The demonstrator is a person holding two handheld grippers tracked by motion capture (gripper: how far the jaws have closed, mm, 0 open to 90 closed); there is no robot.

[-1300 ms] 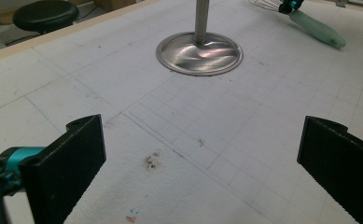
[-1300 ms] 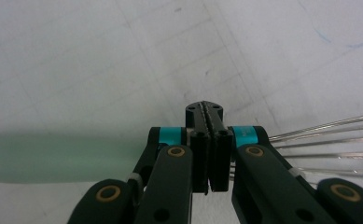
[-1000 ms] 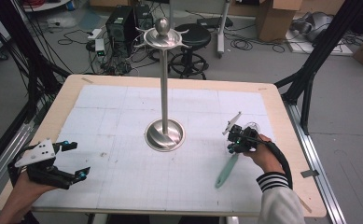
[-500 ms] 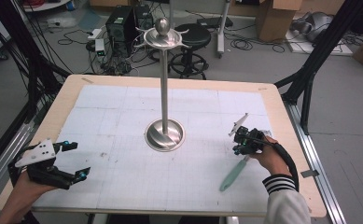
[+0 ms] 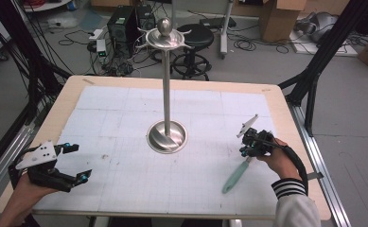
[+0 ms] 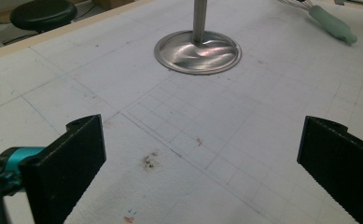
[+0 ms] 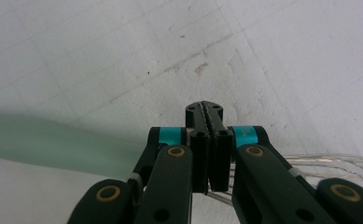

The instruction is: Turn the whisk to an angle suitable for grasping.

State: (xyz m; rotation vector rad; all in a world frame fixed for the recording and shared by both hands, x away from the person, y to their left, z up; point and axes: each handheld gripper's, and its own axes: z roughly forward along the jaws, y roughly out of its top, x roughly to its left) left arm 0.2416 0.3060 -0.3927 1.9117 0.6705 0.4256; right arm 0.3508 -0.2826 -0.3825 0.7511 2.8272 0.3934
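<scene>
Whisk point(image 5: 235, 176) pickup is what's going on here: its wires are pinched by the right gripper point(image 5: 250, 150), fingers clamped tight, while the green handle rests on the tabletop point(image 5: 125, 118) right of the stand point(image 5: 166, 85). The left gripper point(image 5: 73, 163) is parked with fingers spread wide, nothing held. Next, probably a lift and a careful swing up toward the stand's hooks.

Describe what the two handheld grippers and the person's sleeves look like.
Both grippers are black with teal accents near the jaws. The left gripper carries a grey three-cornered plate with dark dots, and its pads are flat and finely ribbed. The right gripper has brass-ringed pivots on its linkage arms and a thick black cable. The right sleeve is light grey with a black-and-white striped cuff.
</scene>
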